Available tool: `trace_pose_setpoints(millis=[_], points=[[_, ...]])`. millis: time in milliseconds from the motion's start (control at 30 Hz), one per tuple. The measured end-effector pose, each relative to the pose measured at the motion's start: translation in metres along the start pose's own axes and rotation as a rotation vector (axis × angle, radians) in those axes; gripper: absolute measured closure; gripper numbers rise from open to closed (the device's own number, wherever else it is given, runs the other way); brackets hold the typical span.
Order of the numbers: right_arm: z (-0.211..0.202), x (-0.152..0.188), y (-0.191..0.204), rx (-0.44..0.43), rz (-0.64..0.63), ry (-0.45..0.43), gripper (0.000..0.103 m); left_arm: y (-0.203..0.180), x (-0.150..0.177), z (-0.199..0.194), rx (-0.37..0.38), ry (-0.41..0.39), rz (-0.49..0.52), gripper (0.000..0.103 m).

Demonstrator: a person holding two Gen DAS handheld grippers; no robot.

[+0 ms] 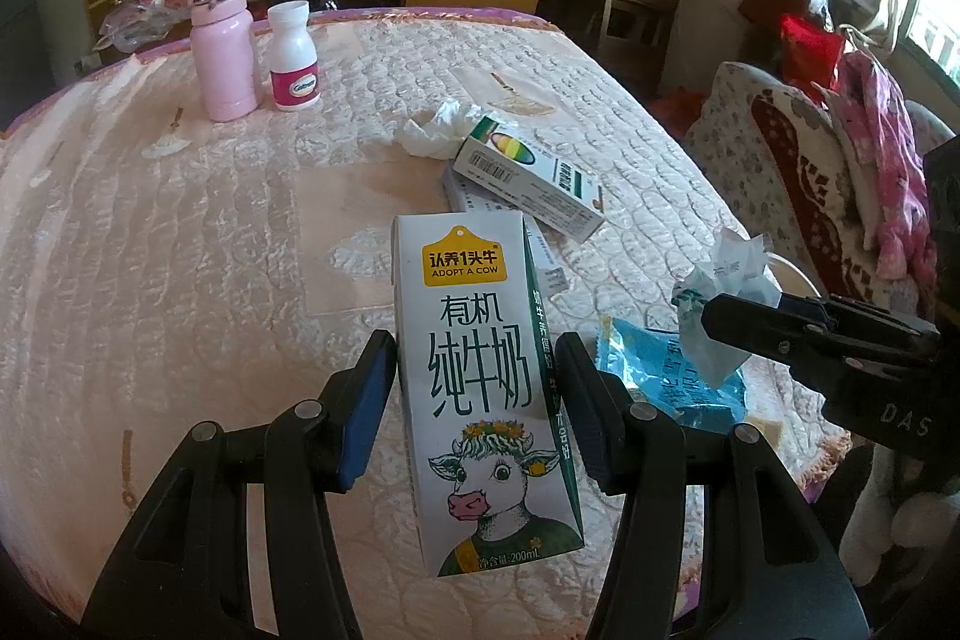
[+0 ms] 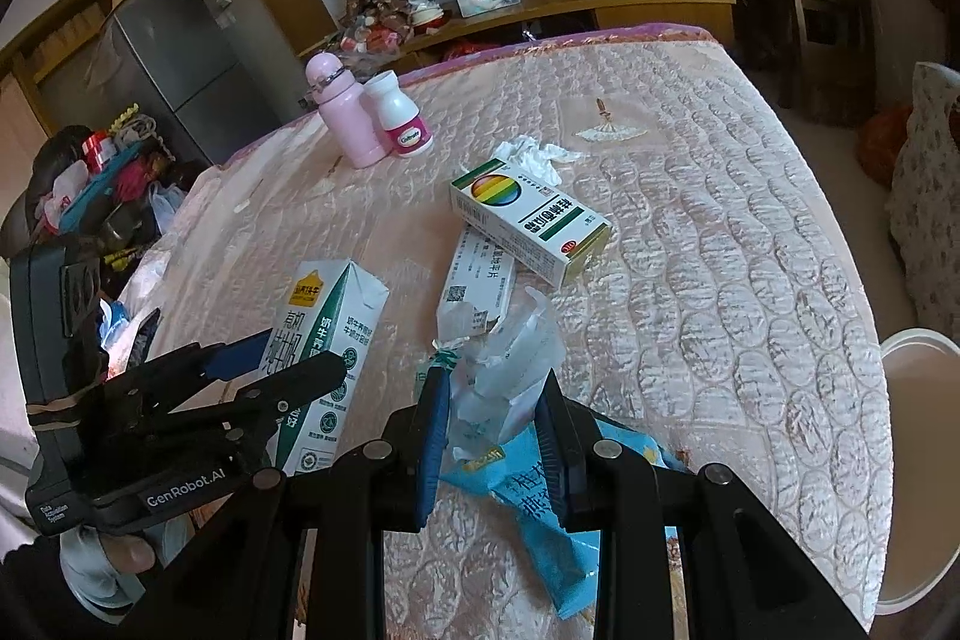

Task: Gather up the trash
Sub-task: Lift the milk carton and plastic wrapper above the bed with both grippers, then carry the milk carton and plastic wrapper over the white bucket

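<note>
Left gripper (image 1: 477, 382) clamped on milk carton (image 1: 480, 370) reading "ADOPT A COW", "200mL"; right gripper (image 2: 493, 436) clenched on crumpled clear wrapper (image 2: 501, 358); "GenRobot.AI" printed on the left tool.

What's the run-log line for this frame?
left gripper: shut on milk carton | right gripper: shut on crumpled wrapper | bed: boxes, tissue remain
</note>
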State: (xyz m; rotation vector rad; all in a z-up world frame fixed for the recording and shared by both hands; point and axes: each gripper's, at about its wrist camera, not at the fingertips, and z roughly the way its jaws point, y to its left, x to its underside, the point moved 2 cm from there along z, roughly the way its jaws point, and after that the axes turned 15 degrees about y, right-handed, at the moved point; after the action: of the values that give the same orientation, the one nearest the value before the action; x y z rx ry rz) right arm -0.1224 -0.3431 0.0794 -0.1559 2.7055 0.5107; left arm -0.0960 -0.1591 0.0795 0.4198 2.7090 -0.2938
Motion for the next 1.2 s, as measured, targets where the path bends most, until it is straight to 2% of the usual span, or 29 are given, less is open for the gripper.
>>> trace_pose_setpoints(millis=[367, 767, 1200], points=[[-0.01, 0.009, -0.006, 0.03, 0.0, -0.007, 0.076, -0.015, -0.001, -0.006, 0.002, -0.017, 0.03, 0.05], [-0.022, 0.015, -0.016, 0.067, 0.008, -0.023, 0.076, -0.035, -0.006, -0.007, 0.041, -0.002, 0.056, 0.05], [-0.044, 0.025, -0.056, 0.11, 0.068, -0.051, 0.076, -0.079, -0.016, 0.0, 0.083, 0.017, 0.12, 0.05]])
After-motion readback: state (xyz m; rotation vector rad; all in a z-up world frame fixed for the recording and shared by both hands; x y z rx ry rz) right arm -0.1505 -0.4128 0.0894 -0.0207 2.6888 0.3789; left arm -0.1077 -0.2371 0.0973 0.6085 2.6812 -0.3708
